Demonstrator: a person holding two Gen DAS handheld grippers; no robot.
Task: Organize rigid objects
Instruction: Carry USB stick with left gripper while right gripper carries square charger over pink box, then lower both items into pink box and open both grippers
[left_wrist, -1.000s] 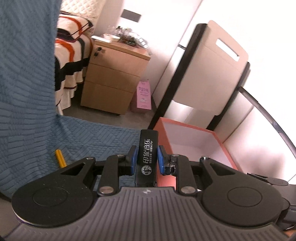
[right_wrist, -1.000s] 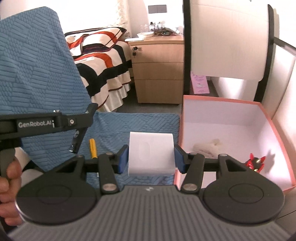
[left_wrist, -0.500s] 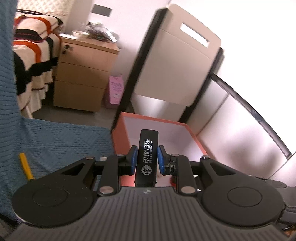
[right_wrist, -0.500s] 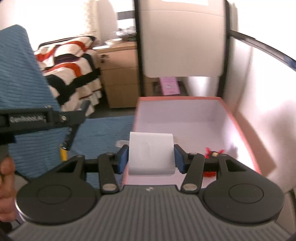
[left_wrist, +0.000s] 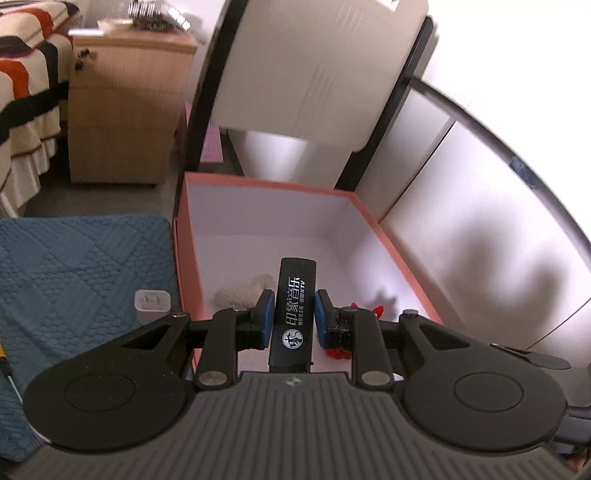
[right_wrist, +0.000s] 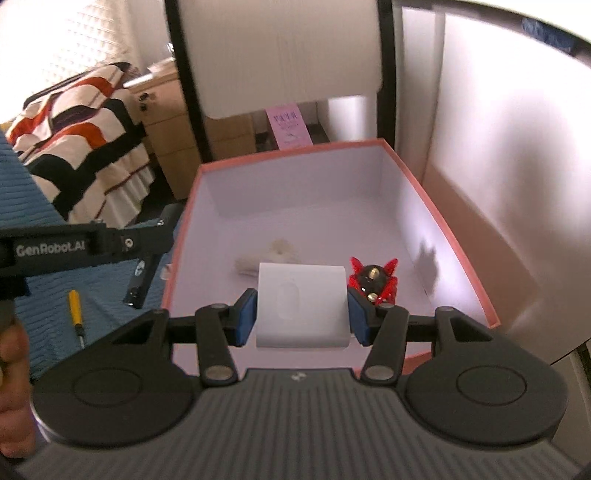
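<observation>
My left gripper (left_wrist: 293, 319) is shut on a black lighter (left_wrist: 293, 314) with white lettering, held above the near end of the orange box (left_wrist: 273, 181). My right gripper (right_wrist: 301, 319) is shut on a white rectangular block (right_wrist: 302, 305), held over the same orange box (right_wrist: 461, 258). On the box floor lie a red and black toy (right_wrist: 373, 282) and a pale fluffy piece (right_wrist: 273, 254). From the right wrist view the left gripper and its black lighter (right_wrist: 142, 275) hang at the box's left wall.
A blue quilted mat (left_wrist: 81, 266) lies left of the box, with a small white charger (left_wrist: 152, 301) and a yellow screwdriver (right_wrist: 75, 308) on it. Behind stand a wooden nightstand (left_wrist: 118, 110), a striped bed (right_wrist: 74, 122) and a white panel in a black frame (left_wrist: 314, 66).
Both grippers have swung right, from above the blue mat to over the orange box, each still holding its object. The box's contents are now in view.
</observation>
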